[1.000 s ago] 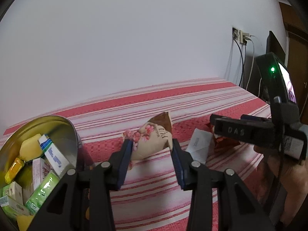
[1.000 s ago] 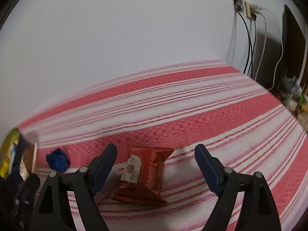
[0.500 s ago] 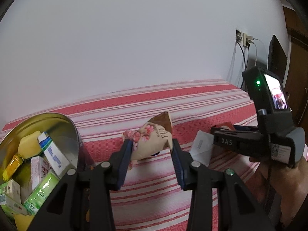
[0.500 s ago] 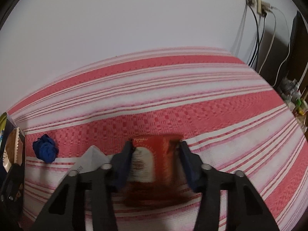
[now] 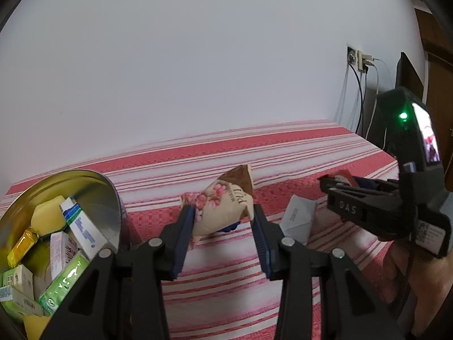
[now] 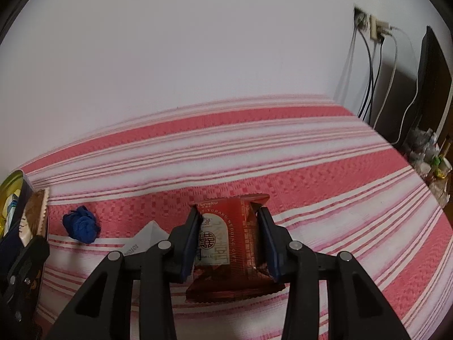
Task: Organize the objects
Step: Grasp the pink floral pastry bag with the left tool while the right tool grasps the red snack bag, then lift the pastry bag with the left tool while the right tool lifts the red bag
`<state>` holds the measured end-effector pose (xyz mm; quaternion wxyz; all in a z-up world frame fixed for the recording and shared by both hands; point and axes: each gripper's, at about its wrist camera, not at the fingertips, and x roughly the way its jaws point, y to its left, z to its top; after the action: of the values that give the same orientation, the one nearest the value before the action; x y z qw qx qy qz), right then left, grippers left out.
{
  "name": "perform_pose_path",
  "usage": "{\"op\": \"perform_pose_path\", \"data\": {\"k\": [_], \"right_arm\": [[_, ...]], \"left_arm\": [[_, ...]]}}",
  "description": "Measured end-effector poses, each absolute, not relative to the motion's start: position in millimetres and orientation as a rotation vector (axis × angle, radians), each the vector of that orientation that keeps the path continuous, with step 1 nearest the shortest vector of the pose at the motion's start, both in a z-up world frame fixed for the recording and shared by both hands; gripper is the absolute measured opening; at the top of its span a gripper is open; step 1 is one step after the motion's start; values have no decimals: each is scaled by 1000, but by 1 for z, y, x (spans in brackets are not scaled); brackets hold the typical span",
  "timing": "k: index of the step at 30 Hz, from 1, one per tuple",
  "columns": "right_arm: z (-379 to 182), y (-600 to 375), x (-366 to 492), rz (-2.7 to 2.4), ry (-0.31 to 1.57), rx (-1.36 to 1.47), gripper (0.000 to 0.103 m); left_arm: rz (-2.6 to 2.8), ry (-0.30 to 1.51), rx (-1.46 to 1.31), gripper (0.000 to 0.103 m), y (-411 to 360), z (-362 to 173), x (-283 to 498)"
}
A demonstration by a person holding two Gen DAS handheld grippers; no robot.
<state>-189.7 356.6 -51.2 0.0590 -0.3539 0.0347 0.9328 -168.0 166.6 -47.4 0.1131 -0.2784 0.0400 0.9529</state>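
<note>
While the left gripper fingers pinch a crinkled beige packet, the right gripper fingers clamp a glossy red packet.

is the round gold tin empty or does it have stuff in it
It has stuff: the round gold metal tin holds small boxes and packets piled inside.

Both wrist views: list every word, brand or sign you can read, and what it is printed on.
"Yuraku": top edge of the red packet held in the right gripper.
"DAS": side of the right gripper, seen from the left wrist.
Cursive print on the beige floral packet in the left gripper: unreadable.
Boxes in the metal tin, white packet: too small.
</note>
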Motion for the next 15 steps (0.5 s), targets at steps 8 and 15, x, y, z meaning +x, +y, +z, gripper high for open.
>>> {"op": "perform_pose_path", "data": {"k": [8, 15], "right_arm": [[-36, 345, -171, 2873, 47, -905, 43], [-30, 353, -161, 2924, 80, -780, 43]], "left_arm": [[2815, 98, -790, 41, 160, -47, -165], [2828, 93, -775, 41, 161, -46, -163]]}}
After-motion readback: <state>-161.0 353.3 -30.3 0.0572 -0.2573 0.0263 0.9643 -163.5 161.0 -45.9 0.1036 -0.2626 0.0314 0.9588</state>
